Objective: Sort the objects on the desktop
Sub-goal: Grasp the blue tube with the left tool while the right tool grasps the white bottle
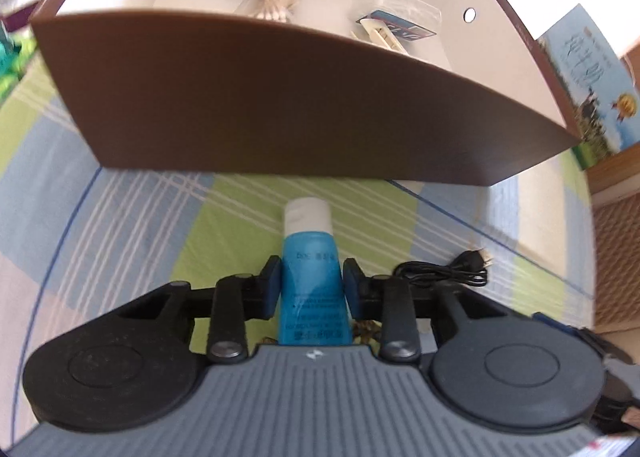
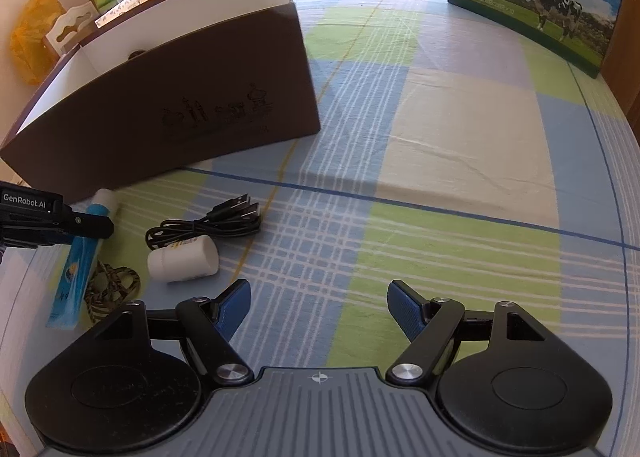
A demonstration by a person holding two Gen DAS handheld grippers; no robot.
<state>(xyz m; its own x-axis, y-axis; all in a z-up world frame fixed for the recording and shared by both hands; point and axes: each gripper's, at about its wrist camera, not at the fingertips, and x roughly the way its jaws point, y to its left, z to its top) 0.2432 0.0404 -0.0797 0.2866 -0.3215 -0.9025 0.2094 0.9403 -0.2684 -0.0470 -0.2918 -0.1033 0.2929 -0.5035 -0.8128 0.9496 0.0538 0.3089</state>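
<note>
The left gripper point(image 1: 311, 285) is pinching the blue tube point(image 1: 314, 289) across its middle, blue pads touching both sides; the tube is lying on the checked cloth point(image 2: 440, 129) just in front of the brown box point(image 1: 280, 97), white cap pointing at the box wall. Judging by its look, the tube is light, soft-walled plastic that is likely giving under pressure, so the firmer shoulder near the cap seems a safer hold. Beside it are lying one patterned hair tie point(image 2: 114, 285), one coiled black USB cable point(image 2: 208, 223) and one small white bottle point(image 2: 184, 263), probably stiff and prone to rolling. The right gripper point(image 2: 319, 311) is hovering spread wide, holding nothing
</note>
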